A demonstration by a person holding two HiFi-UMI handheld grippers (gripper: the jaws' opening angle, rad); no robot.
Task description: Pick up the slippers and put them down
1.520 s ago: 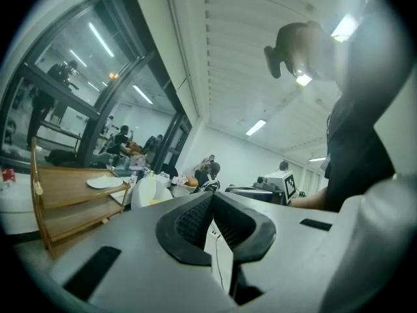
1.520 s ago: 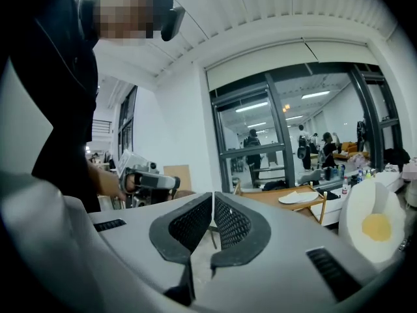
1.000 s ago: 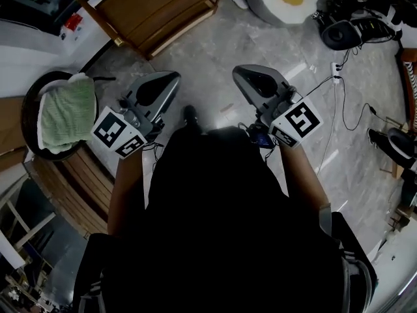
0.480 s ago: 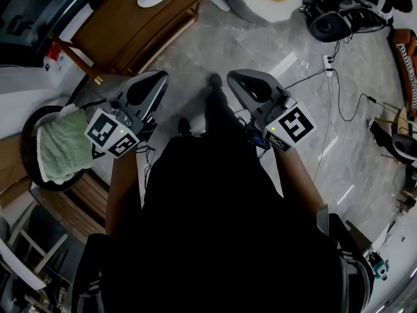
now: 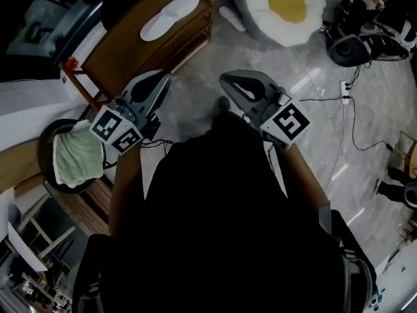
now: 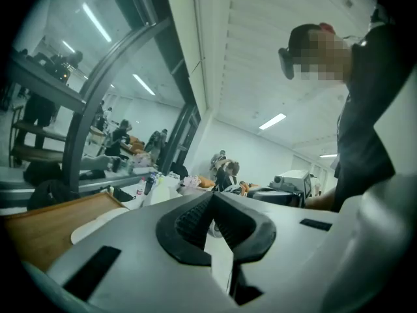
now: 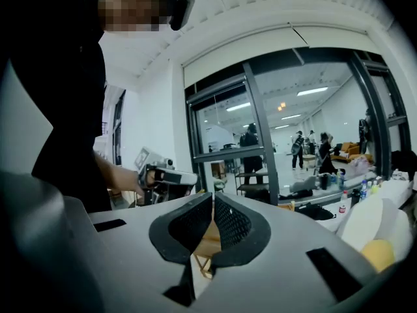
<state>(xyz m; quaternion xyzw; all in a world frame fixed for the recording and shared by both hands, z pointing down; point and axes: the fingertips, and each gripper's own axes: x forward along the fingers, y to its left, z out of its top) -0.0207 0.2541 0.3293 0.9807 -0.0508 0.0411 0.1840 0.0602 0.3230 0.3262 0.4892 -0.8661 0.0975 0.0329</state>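
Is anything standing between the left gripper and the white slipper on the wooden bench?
Nothing visible. Only the bare top of the wooden bench lies between the shut left gripper and the white slipper.

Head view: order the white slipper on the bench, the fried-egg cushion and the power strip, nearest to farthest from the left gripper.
1. White slipper, on the wooden bench just ahead of the left gripper.
2. Fried-egg cushion, on the floor to the upper right.
3. Power strip, on the floor, far right.

Wooden bench (image 5: 130, 44) bars the left; floor (image 5: 195, 83) beside it open
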